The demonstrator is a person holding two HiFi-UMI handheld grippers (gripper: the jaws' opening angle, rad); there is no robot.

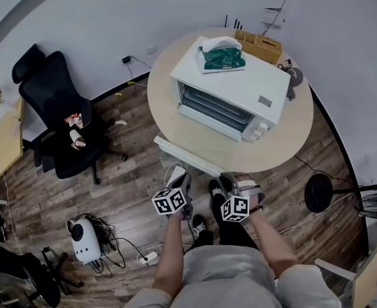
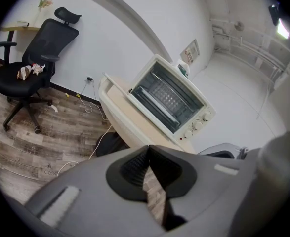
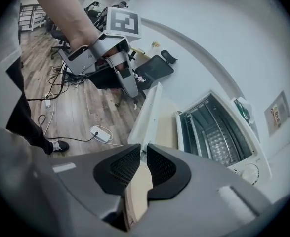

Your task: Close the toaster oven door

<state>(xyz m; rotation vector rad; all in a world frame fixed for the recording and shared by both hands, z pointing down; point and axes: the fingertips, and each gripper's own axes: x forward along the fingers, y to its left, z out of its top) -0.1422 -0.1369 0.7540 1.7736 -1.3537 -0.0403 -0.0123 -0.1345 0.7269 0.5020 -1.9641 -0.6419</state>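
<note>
While the door (image 1: pixel 185 156) of the toaster oven (image 1: pixel 230 92) hangs fully open, left gripper (image 1: pixel 182 183) pinched shut, empty; right gripper (image 1: pixel 220 186) jaws a sliver apart, empty. Likely approach step; next: get under door edge, lift.

We see a matt white toaster oven (image 1: pixel 265 88) with a bright metal rack (image 2: pixel 167 100) — on a smooth pale table (image 1: pixel 291 140) — over a wood-plank floor (image 1: pixel 124 191).

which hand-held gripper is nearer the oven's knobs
Right. In the head view the right hand-held gripper hangs below and slightly left of the knobs; the left hand-held gripper is further left, beyond the right one.
</note>
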